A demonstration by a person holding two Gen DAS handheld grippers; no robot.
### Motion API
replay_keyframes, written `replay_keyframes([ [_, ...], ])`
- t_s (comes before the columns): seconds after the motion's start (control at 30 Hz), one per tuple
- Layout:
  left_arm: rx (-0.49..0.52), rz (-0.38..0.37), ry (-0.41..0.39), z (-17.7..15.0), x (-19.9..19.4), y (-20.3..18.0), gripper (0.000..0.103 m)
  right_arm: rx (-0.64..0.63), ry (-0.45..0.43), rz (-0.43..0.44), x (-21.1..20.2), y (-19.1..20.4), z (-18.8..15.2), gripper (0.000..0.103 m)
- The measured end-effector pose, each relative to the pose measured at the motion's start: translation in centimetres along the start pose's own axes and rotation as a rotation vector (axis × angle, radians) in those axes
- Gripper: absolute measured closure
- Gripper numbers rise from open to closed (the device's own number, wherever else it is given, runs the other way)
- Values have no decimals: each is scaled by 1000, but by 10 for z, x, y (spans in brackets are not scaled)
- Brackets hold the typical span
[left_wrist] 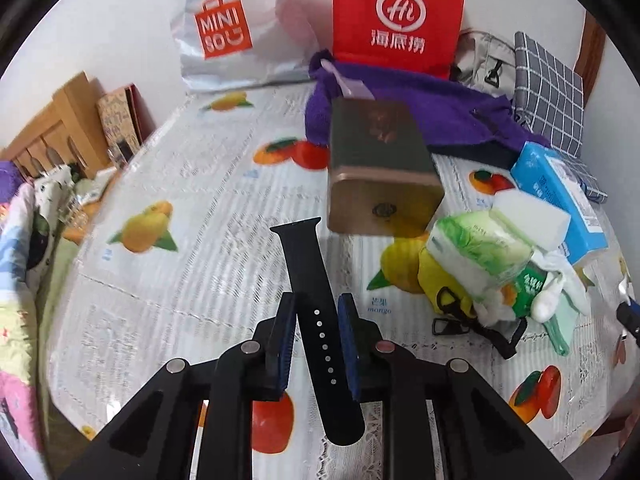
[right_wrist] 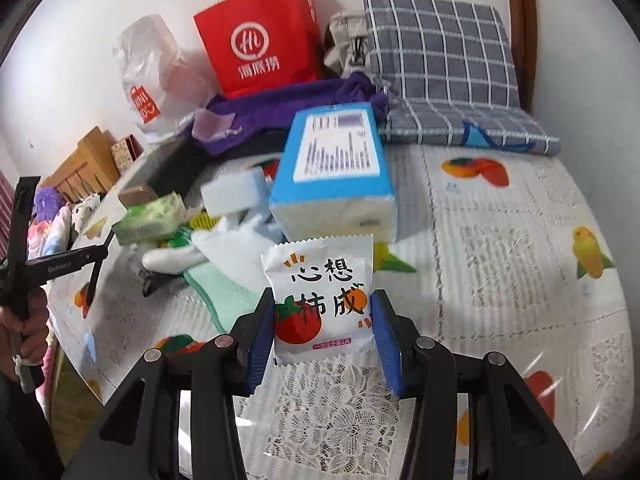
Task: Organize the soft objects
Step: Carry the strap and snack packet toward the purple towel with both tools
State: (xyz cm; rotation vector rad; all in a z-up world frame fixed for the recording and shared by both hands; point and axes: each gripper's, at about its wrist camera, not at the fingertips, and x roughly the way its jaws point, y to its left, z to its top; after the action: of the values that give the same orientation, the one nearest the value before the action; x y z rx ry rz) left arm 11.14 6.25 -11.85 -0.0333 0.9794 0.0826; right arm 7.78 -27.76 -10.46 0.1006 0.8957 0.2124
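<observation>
The left tongs (left_wrist: 318,316) are closed on 1 black silicone watch strap with a row of small holes (left_wrist: 316,300); the strap sits between the blue pads, its wide end pointing forward and up, its rounded end hanging below the pads, above the table (left_wrist: 192,184). The right tongs (right_wrist: 323,312) are partly open but gripping 1 white sachet printed with a tomato and an orange (right_wrist: 320,304) by both side edges, held upright over the lace-and-fruit-print tablecloth.

Count of items on the table:
- 1 red paper carrier bag with white logo (left_wrist: 398,16), standing upright at the back; contents cannot be seen
- 1 silver plastic bag with orange logo (left_wrist: 228,36), just beside the red bag; contents cannot be seen
- 1 purple fleece cloth (left_wrist: 440,108), lying in front of the red bag
- 1 olive and gold rectangular tin (left_wrist: 380,168), lid shut, resting partly on the purple cloth
- 1 blue pack of tissues (right_wrist: 334,172)
- 1 green pack of tissues (left_wrist: 476,250), in the pile beside the tin
- 1 white sponge block (left_wrist: 532,216), touching the green pack
- 1 grey checked folded cloth (right_wrist: 440,52), at the back right
</observation>
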Motion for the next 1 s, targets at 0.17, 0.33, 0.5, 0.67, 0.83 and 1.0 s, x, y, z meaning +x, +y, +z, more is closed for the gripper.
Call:
replay_keyframes([
  [0.17, -9, 7, -40, 8, -23, 2, 82, -27, -48, -18, -22, 11, 13, 57],
  [0.33, -10, 0, -78, 17, -46, 1, 82, -31, -86, -29, -40, 19, 27, 57],
  [0.5, -10, -13, -109, 28, -62, -2, 83, -31, -114, -29, -51, 27, 42, 57],
  [0.67, -7, -30, -127, 39, -72, -5, 82, -45, -143, -44, -58, 34, 57, 57],
  [0.83, -3, -35, -139, 50, -76, -10, 82, -46, -163, -46, -61, 37, 70, 57],
  [1.0, -5, -44, -148, 60, -78, -13, 82, -49, -174, -42, -60, 39, 83, 57],
])
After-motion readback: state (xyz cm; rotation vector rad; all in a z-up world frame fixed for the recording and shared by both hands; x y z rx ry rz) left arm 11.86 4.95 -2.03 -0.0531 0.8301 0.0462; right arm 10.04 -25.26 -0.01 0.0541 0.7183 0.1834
